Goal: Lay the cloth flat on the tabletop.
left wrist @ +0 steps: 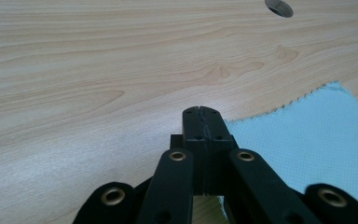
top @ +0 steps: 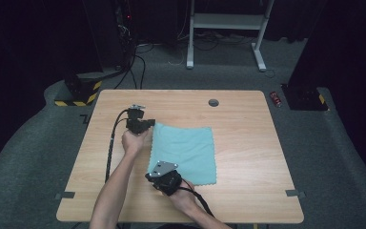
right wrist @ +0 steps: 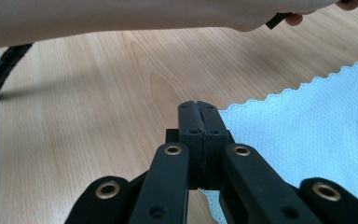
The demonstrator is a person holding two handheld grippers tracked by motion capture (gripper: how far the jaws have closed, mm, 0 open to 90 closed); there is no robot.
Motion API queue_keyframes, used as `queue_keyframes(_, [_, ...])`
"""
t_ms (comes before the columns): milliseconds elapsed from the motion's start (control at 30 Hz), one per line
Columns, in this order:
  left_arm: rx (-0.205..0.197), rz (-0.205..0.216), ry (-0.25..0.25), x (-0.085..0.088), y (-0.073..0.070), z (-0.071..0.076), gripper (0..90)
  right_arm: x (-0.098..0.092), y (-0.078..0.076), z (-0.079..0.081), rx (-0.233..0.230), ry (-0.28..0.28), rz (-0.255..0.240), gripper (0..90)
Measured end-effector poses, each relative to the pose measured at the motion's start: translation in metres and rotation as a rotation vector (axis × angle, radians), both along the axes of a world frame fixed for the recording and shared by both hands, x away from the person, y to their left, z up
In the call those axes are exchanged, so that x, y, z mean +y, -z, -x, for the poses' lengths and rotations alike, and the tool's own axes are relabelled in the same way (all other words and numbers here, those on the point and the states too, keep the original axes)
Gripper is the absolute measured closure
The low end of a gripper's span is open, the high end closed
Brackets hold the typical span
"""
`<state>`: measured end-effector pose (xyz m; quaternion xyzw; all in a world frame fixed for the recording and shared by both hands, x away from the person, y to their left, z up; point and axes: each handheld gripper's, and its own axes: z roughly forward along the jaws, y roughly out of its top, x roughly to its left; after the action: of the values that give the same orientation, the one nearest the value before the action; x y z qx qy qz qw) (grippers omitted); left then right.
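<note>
A light-blue cloth (top: 185, 151) with a zigzag edge lies spread on the wooden table (top: 248, 143). My left gripper (top: 140, 125) is at the cloth's far left corner. Its jaws (left wrist: 203, 112) are pressed together, and the cloth (left wrist: 307, 135) edge runs straight into them from the right. My right gripper (top: 164, 175) is at the near left corner. There too the jaws (right wrist: 198, 106) are closed, with the cloth (right wrist: 307, 130) edge meeting their tips. The pinched corners themselves are hidden behind the jaws.
A round cable hole (top: 213, 102) sits near the table's far edge. The left gripper's black cable (top: 109, 148) trails along the table's left side. The left forearm (right wrist: 121, 18) crosses above the right gripper. Bare wood lies to the right of the cloth.
</note>
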<state>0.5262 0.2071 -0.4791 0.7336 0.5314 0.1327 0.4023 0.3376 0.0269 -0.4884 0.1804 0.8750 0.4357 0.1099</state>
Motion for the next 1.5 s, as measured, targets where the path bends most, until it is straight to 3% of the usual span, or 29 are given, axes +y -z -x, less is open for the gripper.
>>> queue_keyframes(433, [-0.026, -0.025, -0.003, 0.016, -0.02, 0.013, 90.0, 0.01, -0.012, 0.006, -0.003, -0.032, -0.067, 90.0])
queue_keyframes(900, [-0.034, -0.057, 0.027, -0.017, -0.011, 0.009, 90.0, -0.029, 0.004, 0.008, 0.016, 0.028, -0.063, 90.0])
queue_keyframes(1033, [-0.039, -0.095, 0.052, -0.027, -0.012, 0.008, 90.0, -0.043, 0.009, 0.011, 0.018, 0.061, -0.062, 90.0])
queue_keyframes(1267, [-0.034, -0.087, 0.071, -0.043, -0.01, 0.005, 90.0, -0.053, 0.014, 0.012, 0.008, 0.087, -0.042, 90.0])
queue_keyframes(1500, [-0.034, -0.074, 0.075, -0.05, -0.008, 0.002, 90.0, -0.063, 0.014, 0.012, 0.008, 0.106, -0.054, 90.0])
